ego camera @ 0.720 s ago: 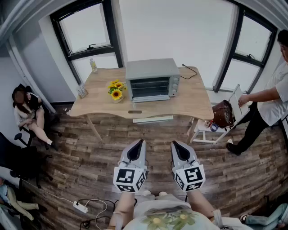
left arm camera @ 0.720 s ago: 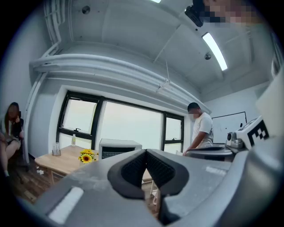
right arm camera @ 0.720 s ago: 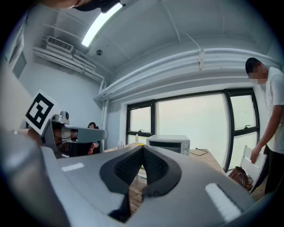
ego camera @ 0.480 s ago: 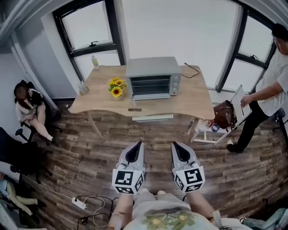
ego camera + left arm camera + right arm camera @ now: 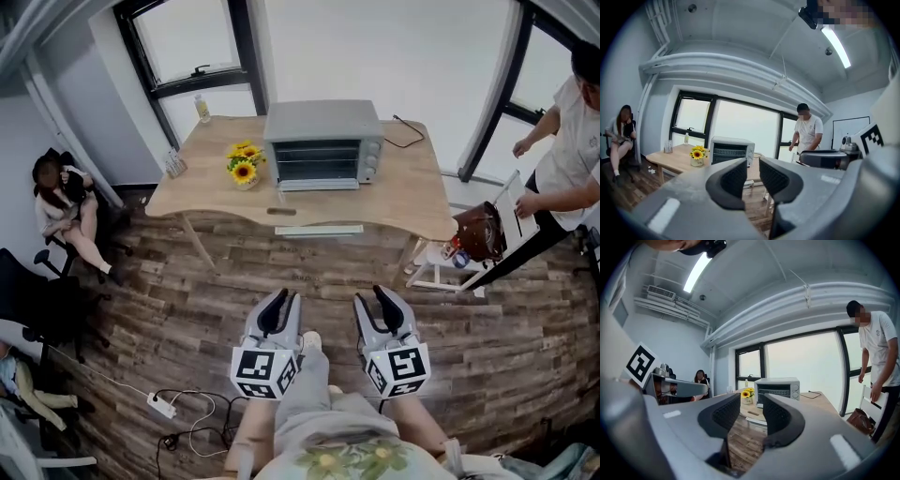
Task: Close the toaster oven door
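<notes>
The grey toaster oven (image 5: 323, 142) stands at the back middle of the wooden table (image 5: 403, 202), and its door (image 5: 319, 185) hangs open, folded down in front. It also shows far off in the left gripper view as the toaster oven (image 5: 731, 150) and in the right gripper view as the toaster oven (image 5: 777, 391). My left gripper (image 5: 279, 311) and right gripper (image 5: 382, 305) are held side by side close to my body, well short of the table. The left gripper (image 5: 752, 174) has a narrow gap with nothing in it. The right gripper (image 5: 751, 411) stands wider, also empty.
A sunflower vase (image 5: 244, 174) and a bottle (image 5: 202, 108) share the table. A person (image 5: 61, 202) sits at the left wall. Another person (image 5: 572, 150) stands at the right by a white stool with a brown bag (image 5: 478, 236). A power strip (image 5: 159, 405) and cables lie on the floor.
The view has advanced towards the table, and my leg now shows between the grippers. The standing person has shifted right. Both grippers sit a little lower in the picture.
</notes>
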`<control>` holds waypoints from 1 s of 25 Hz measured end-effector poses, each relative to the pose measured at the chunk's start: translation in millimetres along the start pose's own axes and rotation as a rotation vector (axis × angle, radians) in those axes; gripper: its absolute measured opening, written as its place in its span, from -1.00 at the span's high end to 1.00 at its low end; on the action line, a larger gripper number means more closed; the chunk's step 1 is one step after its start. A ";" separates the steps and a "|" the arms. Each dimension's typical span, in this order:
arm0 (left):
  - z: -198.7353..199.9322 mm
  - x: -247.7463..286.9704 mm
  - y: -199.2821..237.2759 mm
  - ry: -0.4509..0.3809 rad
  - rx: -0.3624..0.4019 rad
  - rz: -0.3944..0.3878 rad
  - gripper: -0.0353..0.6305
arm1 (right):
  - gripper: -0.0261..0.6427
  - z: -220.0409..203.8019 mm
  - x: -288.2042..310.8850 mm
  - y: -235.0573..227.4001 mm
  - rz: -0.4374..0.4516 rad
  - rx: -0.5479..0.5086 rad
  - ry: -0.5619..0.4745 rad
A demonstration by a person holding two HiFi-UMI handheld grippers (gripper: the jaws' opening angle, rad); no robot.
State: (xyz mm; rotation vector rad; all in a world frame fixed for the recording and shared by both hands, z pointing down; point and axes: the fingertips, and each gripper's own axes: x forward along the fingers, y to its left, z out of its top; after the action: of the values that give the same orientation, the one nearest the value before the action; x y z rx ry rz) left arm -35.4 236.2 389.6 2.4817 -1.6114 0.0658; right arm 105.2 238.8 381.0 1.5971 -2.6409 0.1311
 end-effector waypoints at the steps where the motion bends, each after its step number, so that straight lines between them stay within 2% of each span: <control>1: -1.4 3.4 0.4 0.002 0.001 -0.003 0.59 | 0.48 -2.1 2.0 -3.1 0.000 0.006 0.004; 4: -4.6 15.5 2.6 0.001 0.020 -0.014 0.18 | 0.28 -9.6 10.6 -12.8 -0.005 0.016 0.022; 5: -5.7 19.3 4.1 0.000 0.026 -0.018 0.15 | 0.22 -12.0 13.9 -15.7 -0.006 0.018 0.029; 12: -24.9 46.8 30.7 0.054 0.035 0.014 0.05 | 0.18 -26.7 40.8 -34.9 -0.018 0.044 0.076; 25: -48.2 129.3 92.7 0.154 0.044 0.037 0.05 | 0.18 -57.9 118.6 -87.9 -0.075 0.073 0.163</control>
State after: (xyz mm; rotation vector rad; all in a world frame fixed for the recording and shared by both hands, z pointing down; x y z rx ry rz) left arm -63.6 91.4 466.3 2.4126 -1.6084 0.2938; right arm 128.0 99.5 453.1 1.6282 -2.4779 0.3424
